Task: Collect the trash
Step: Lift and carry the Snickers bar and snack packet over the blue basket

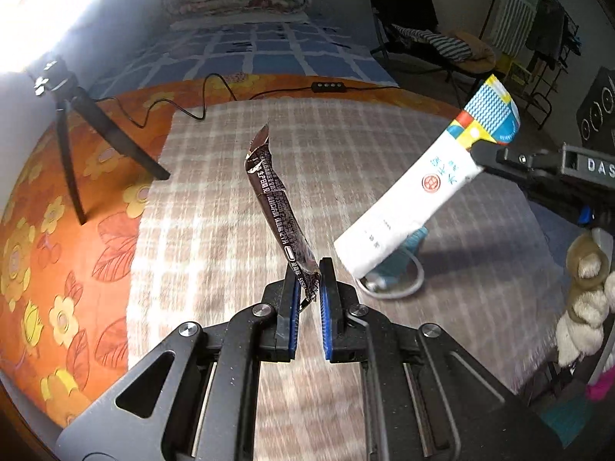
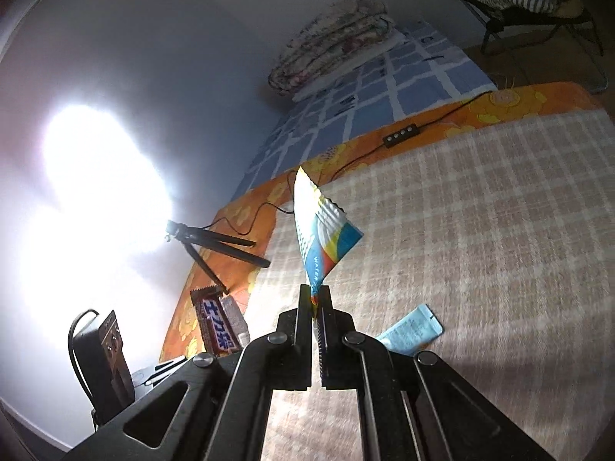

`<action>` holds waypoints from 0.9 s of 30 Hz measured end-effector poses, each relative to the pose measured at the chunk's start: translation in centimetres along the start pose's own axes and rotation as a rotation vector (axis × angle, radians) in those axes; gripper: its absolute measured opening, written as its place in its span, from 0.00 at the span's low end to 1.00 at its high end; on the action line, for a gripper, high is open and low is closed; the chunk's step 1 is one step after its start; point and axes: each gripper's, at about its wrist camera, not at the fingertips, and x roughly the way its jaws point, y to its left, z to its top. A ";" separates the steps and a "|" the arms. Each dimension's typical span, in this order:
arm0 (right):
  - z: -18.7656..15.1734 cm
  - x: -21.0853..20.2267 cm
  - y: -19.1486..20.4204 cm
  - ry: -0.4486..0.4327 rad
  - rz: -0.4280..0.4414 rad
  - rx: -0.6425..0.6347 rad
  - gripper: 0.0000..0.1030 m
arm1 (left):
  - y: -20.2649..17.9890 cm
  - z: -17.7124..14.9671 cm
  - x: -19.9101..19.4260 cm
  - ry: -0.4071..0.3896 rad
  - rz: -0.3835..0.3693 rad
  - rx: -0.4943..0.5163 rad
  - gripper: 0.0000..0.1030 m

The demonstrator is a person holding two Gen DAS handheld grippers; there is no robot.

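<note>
My left tool (image 1: 307, 269) tight on a dark wrapper (image 1: 275, 199), right tool (image 2: 315, 295) on a white packet (image 2: 323, 230), both above the bed (image 1: 215, 199).

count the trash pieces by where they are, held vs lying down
Held in grippers: 2, the dark wrapper in the left gripper and the white packet in the right gripper
Lying down: 2, the light blue tube and the candy bar wrapper
Total: 4

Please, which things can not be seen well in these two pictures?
- Left wrist view: the light blue tube is mostly hidden behind the white wrapper; the right gripper is cut off by the edge.
- Right wrist view: window glare whitens the wall; the snack bar is partly hidden behind the gripper body.
</note>
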 end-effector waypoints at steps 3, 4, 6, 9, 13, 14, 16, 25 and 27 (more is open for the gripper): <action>-0.3 -1.3 0.8 -0.010 0.006 -0.012 0.00 | -0.5 -0.9 -1.6 -0.011 0.001 0.010 0.07; -0.6 -2.0 1.1 -0.012 0.010 -0.015 0.00 | -0.7 -1.3 -2.2 -0.014 0.000 0.011 0.07; -1.1 -2.8 1.7 -0.007 0.015 -0.024 0.00 | -1.0 -2.0 -3.1 -0.016 -0.009 0.008 0.07; -2.0 -4.4 2.8 0.002 0.019 -0.050 0.00 | -1.7 -3.2 -4.5 -0.019 -0.013 0.014 0.07; -3.7 -6.9 3.9 0.007 0.021 -0.082 0.00 | -2.8 -5.2 -6.6 -0.029 -0.017 0.029 0.07; -4.0 -7.4 4.0 0.009 0.022 -0.087 0.00 | -2.9 -5.7 -7.1 -0.029 -0.021 0.029 0.07; -5.0 -8.7 4.3 0.014 0.023 -0.099 0.00 | -3.2 -6.7 -7.9 -0.030 -0.026 0.028 0.07; -10.1 -13.7 4.7 0.045 0.005 -0.148 0.00 | -6.0 -12.7 -10.7 0.001 -0.055 0.038 0.07; -11.3 -14.6 4.7 0.056 -0.006 -0.164 0.00 | -6.7 -13.9 -10.9 0.009 -0.059 0.042 0.07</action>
